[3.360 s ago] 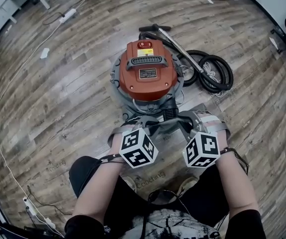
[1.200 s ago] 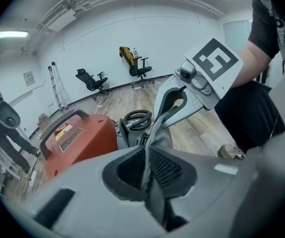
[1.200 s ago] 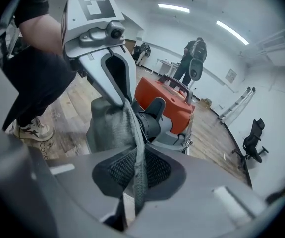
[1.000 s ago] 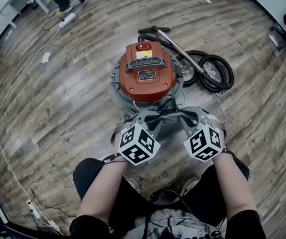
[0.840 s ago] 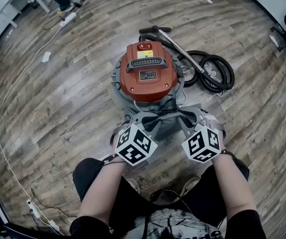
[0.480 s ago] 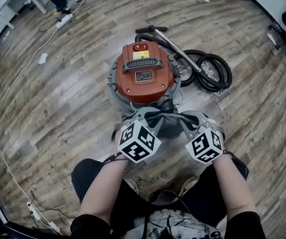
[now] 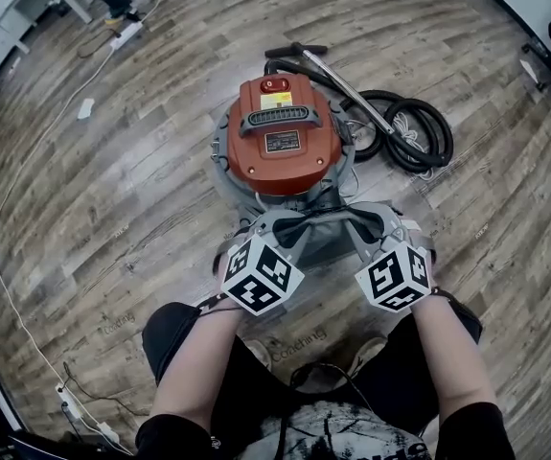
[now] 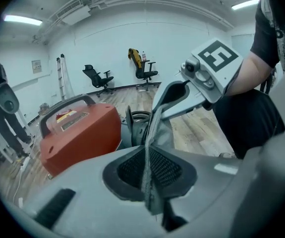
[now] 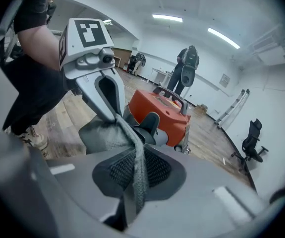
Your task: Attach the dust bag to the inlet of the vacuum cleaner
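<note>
Bright ceiling-lit room, sharp pictures, fisheye-warped edges.

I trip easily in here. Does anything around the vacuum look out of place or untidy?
The hose lies in a loose coil on the floor beside the vacuum. The dust bag does not look seated on the inlet yet; the left gripper and right gripper pinch it in front. Nothing looks spilled or broken.

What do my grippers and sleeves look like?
The left gripper and right gripper: light grey, black textured pads, a white cube of black square markers on each. Black wrist cables; short black sleeves. Left jaws have just been closing on the dust bag.
</note>
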The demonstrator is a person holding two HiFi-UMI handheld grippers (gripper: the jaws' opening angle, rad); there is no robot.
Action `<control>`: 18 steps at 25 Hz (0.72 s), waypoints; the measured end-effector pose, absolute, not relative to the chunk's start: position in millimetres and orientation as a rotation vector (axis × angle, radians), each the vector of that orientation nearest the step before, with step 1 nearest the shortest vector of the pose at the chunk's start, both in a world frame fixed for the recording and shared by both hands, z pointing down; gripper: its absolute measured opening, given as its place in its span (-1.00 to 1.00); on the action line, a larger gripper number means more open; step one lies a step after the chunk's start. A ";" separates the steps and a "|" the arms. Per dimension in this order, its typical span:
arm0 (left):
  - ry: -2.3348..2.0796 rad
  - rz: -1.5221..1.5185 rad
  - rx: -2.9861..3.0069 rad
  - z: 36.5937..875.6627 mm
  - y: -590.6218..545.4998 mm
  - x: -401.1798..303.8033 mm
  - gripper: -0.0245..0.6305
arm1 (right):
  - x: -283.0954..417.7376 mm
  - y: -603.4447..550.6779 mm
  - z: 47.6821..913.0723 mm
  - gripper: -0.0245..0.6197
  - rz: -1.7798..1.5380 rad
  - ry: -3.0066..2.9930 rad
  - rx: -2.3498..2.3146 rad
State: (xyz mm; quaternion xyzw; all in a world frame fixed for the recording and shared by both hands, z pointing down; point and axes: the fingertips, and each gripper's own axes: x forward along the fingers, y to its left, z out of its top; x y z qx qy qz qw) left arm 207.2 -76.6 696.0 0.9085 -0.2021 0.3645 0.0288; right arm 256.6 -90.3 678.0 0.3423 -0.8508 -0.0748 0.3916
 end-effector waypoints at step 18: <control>-0.619 1.286 2.858 689.6 -82.7 217.3 -0.78 | 267.6 -66.1 694.7 -0.85 -0.177 -2.192 0.861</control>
